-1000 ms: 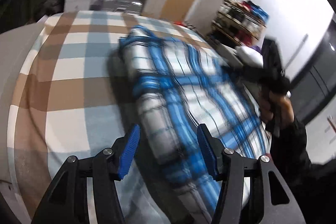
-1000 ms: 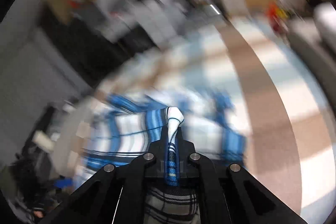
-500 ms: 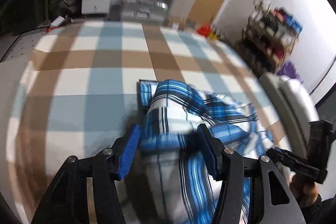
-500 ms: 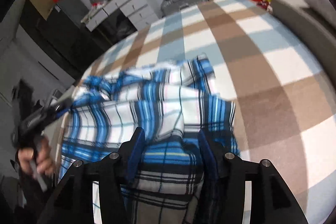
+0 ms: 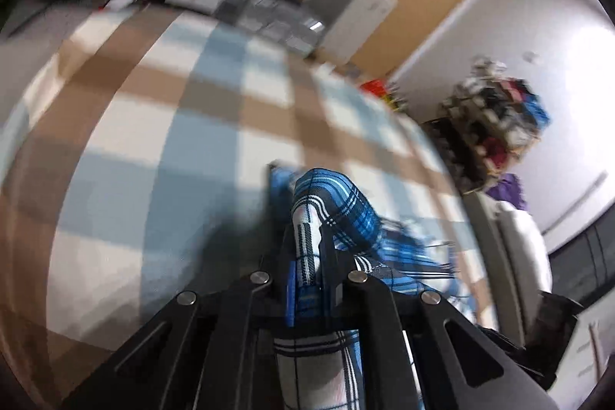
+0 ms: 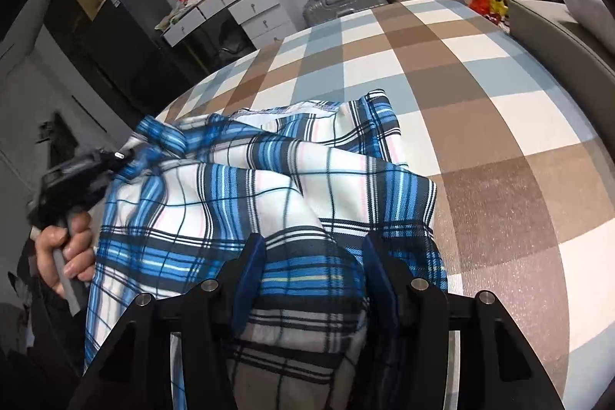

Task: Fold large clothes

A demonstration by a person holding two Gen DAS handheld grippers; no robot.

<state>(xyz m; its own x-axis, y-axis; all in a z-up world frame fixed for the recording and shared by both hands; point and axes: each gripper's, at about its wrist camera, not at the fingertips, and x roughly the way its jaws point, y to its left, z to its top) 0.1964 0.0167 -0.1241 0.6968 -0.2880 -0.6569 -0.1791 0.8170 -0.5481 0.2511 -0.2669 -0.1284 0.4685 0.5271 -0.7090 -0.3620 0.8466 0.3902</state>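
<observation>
Shirt [image 6: 269, 187] pinched by left gripper [image 5: 307, 248]; label unreadable.

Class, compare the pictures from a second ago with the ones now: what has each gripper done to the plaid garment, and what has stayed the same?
The left gripper, open a second ago, has shut on a bunched fold of the blue plaid garment. The right gripper, then clamped on the cloth, has let go and now stands open over it. The garment remains on the checked bedcover.

Both wrist views low, close over plaid shirt [image 6: 269, 187], sharing checked bedspread [image 6: 480, 102]
</observation>
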